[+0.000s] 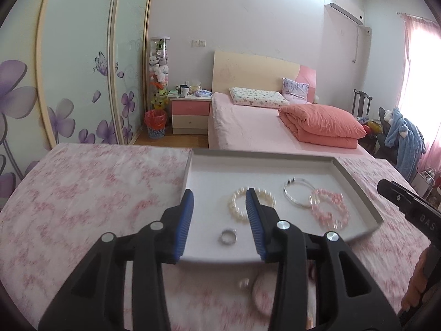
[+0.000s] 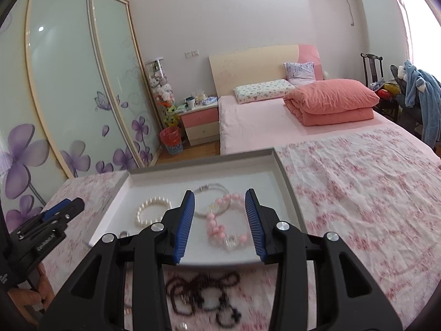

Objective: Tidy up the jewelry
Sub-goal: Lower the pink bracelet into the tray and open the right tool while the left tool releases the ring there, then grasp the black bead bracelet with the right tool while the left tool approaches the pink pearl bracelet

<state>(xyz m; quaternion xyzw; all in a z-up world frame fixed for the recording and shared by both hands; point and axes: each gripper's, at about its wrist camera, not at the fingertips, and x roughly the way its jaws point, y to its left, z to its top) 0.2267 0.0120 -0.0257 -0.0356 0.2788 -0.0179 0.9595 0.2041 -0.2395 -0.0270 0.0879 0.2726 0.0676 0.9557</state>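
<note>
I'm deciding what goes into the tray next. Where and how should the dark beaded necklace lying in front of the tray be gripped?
Probably by one bead strand at the edge of the dark beaded necklace, coming straight down. It lies flat and tangled in loops on the floral cloth, so only a thin strand fits between the fingers. The right gripper, open above it, is nearest. The image is blurred, so pick a loop that lies apart.

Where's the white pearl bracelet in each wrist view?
Left wrist: the pearl bracelet lies mid-tray, partly behind the left gripper's right finger.
Right wrist: pearl bracelet lies in the tray's left half, left of the right gripper.
Shared landmark: the thin silver bangle, overlapping the pink bead bracelet.
</note>
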